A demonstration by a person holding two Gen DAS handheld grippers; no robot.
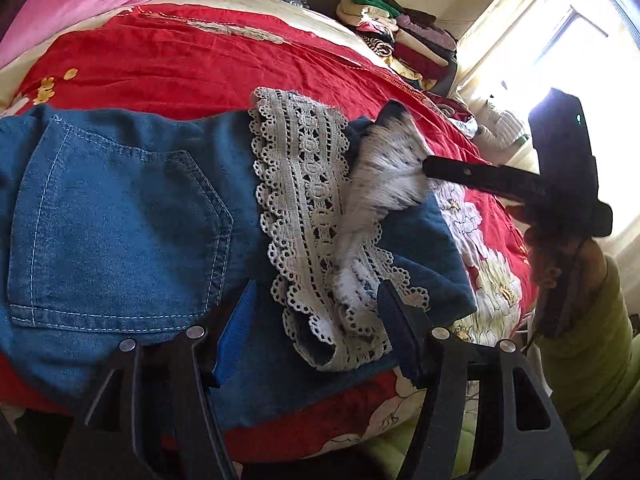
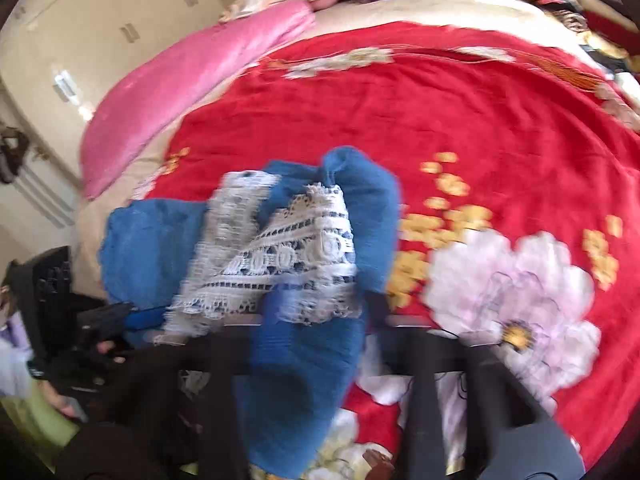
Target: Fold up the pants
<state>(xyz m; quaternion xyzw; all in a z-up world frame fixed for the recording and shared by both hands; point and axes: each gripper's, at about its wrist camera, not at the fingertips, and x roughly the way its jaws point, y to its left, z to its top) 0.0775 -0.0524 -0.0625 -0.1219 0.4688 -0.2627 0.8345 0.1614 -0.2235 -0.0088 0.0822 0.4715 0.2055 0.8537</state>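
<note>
Red floral bedspread [image 1: 192, 64] covers the bed on which you work, a pink blanket [image 2: 192, 68] along its far side and stacked clothes [image 1: 404, 36] by the bright window. Your blue denim pants [image 1: 120, 208], back pocket up, lie across the spread with their white lace hem [image 1: 308, 208] bunched. Your left gripper [image 1: 316, 312] stands with its fingers apart just above the cloth, denim and lace between them, neither pad pressing. Your right gripper [image 2: 320, 312] has its fingers drawn together on a lifted fold of lace and denim, blurred in both views.
</note>
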